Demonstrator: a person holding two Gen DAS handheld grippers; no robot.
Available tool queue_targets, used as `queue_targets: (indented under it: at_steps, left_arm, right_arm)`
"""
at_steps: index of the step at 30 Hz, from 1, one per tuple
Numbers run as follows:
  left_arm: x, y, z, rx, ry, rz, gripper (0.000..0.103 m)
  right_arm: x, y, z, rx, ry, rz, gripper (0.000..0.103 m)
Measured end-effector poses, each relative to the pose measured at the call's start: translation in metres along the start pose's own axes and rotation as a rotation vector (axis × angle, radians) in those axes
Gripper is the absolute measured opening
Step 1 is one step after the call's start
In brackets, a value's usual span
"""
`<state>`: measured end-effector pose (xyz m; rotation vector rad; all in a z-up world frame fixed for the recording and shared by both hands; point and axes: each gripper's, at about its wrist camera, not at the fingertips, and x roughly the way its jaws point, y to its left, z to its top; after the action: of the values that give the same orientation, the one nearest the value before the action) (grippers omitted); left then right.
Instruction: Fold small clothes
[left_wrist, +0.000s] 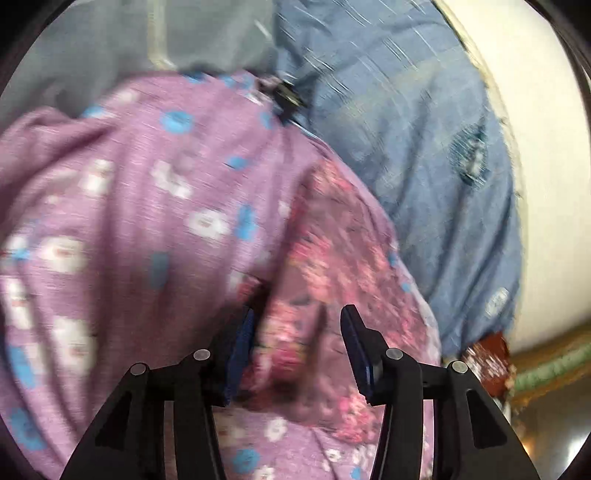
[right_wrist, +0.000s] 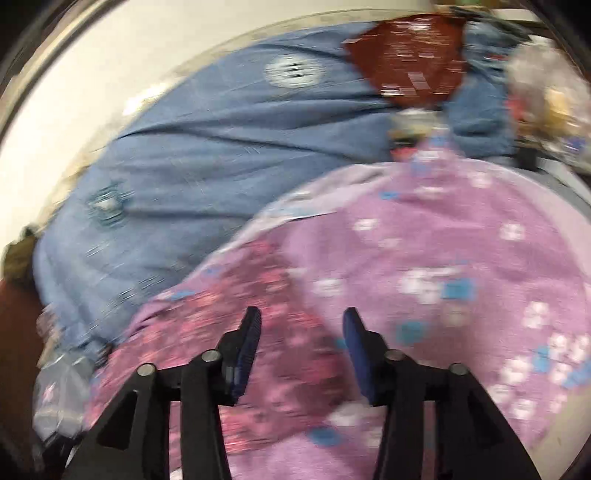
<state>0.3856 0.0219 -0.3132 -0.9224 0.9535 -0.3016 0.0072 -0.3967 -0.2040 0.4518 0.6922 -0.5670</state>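
Note:
A purple garment (left_wrist: 155, 206) with white and blue flowers lies on the bed, with a pink-flowered band (left_wrist: 332, 243) along one edge. In the left wrist view my left gripper (left_wrist: 297, 325) is open, and the pink-flowered band bulges up between its fingers. In the right wrist view the same purple garment (right_wrist: 424, 266) fills the lower right and its pink-flowered band (right_wrist: 266, 306) lies under my right gripper (right_wrist: 301, 325), which is open just above the cloth. Both views are blurred by motion.
A blue bedsheet (left_wrist: 406, 129) (right_wrist: 207, 155) covers the bed under the garment. A dark red patterned cloth (right_wrist: 410, 55) lies at the far side. A white wall (left_wrist: 546, 166) borders the bed. A grey cloth (left_wrist: 92, 44) lies beyond the garment.

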Motion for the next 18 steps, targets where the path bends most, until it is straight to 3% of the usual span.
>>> queue_targets:
  at_steps: [3, 7, 10, 13, 15, 16, 18]
  left_arm:
    - [0.008, 0.001, -0.005, 0.027, 0.052, -0.052, 0.034]
    - [0.019, 0.000, -0.004, 0.053, 0.068, -0.003, 0.033]
    - [-0.003, 0.005, 0.001, 0.021, 0.003, -0.011, 0.033]
    - [-0.038, 0.007, 0.001, 0.027, -0.119, 0.060, 0.037]
    - [-0.050, 0.007, -0.011, 0.011, -0.129, 0.066, 0.047]
    - [-0.054, 0.010, -0.020, -0.012, -0.116, 0.071, 0.052]
    - [-0.055, 0.012, -0.033, -0.050, -0.082, 0.071, 0.053]
  right_arm:
    - [0.029, 0.035, -0.015, -0.074, 0.114, 0.131, 0.020]
    - [0.070, 0.076, -0.035, -0.093, 0.264, 0.261, 0.019]
    - [0.092, 0.103, -0.056, -0.130, 0.348, 0.310, 0.019]
    - [0.134, 0.114, -0.082, -0.162, 0.500, 0.226, 0.017]
    - [0.131, 0.114, -0.079, -0.149, 0.465, 0.230, 0.014]
    - [0.130, 0.115, -0.078, -0.148, 0.476, 0.237, 0.018]
    - [0.129, 0.113, -0.078, -0.140, 0.482, 0.245, 0.018]
